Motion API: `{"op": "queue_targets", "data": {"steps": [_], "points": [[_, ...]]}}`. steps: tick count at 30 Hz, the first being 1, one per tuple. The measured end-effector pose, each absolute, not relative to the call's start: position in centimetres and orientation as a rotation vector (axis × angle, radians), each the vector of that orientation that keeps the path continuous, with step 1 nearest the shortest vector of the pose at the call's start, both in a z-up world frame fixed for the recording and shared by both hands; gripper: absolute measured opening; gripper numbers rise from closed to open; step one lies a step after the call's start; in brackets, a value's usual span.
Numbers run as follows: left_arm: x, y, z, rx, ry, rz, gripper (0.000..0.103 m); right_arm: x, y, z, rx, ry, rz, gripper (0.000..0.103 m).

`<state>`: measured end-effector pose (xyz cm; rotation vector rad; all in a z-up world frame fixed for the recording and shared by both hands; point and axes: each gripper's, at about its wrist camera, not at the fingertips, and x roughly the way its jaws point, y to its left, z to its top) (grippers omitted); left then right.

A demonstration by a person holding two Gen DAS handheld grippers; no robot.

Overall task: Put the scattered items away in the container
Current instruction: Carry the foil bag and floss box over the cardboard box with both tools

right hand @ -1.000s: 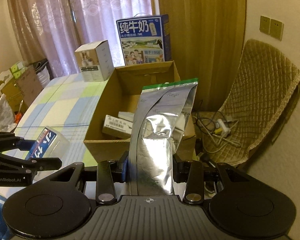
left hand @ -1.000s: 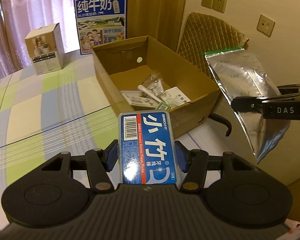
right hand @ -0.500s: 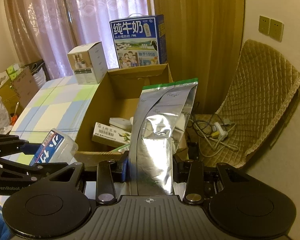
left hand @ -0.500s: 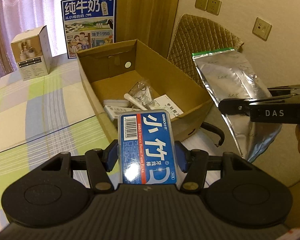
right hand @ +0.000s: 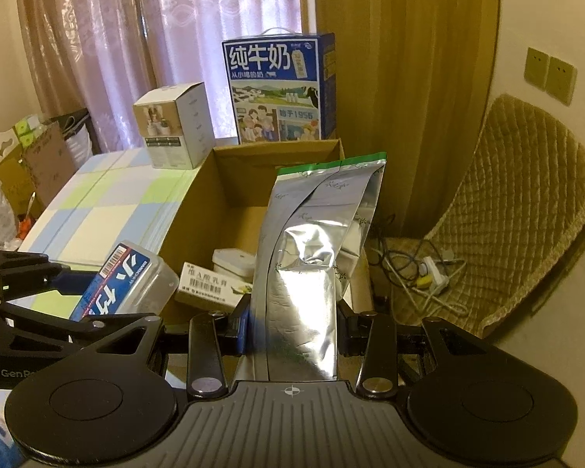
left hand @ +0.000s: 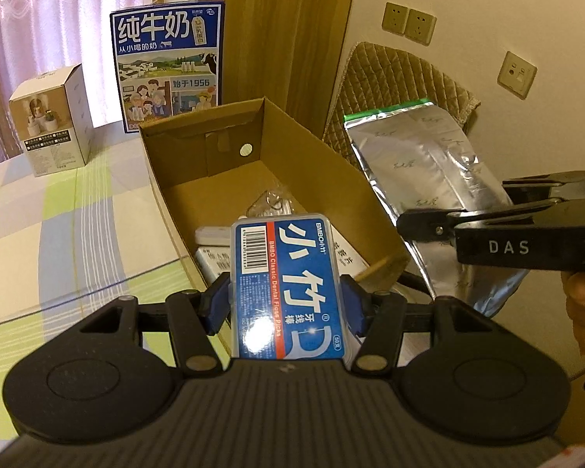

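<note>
Gripping the blue floss-pick box (left hand: pixel 288 288), my left gripper (left hand: pixel 286 304) held it over the cardboard box's (left hand: pixel 331 163) near edge. My right gripper (right hand: pixel 292 331) clamped the silver foil pouch (right hand: pixel 316 241) upright, just beside that box.

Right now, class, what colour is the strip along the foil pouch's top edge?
Green, on the silver foil pouch; clearest in the right wrist view.

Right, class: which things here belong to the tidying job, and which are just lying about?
Part of the job:
- floss pick case, held in the left tongs
- silver foil pouch, held in the right tongs
- cardboard box

Just lying about:
- milk carton
- small white box
- quilted chair
</note>
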<state>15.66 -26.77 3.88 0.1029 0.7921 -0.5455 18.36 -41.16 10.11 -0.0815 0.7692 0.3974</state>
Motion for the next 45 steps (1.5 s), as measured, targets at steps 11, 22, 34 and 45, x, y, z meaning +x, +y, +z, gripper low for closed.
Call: {"op": "queue_targets", "data": {"steps": [11, 22, 34, 45], "points": [[18.6, -26.9, 4.3, 0.079, 0.782, -0.532, 0.053, 21.0, -40.2, 10.0, -0.089, 0.771, 0.399, 0.038], [22.1, -27.1, 4.0, 0.03, 0.793, -0.509, 0.053, 24.9, -39.4, 10.2, -0.105, 0.763, 0.394, 0.038], [24.3, -27.6, 2.7, 0.012, 0.817, -0.5, 0.053, 27.2, -38.5, 9.1, -0.128, 0.778, 0.4, 0.038], [26.3, -27.5, 2.0, -0.009, 0.826, -0.485, 0.053, 28.8, -37.8, 8.2, -0.146, 0.788, 0.401, 0.038]]}}
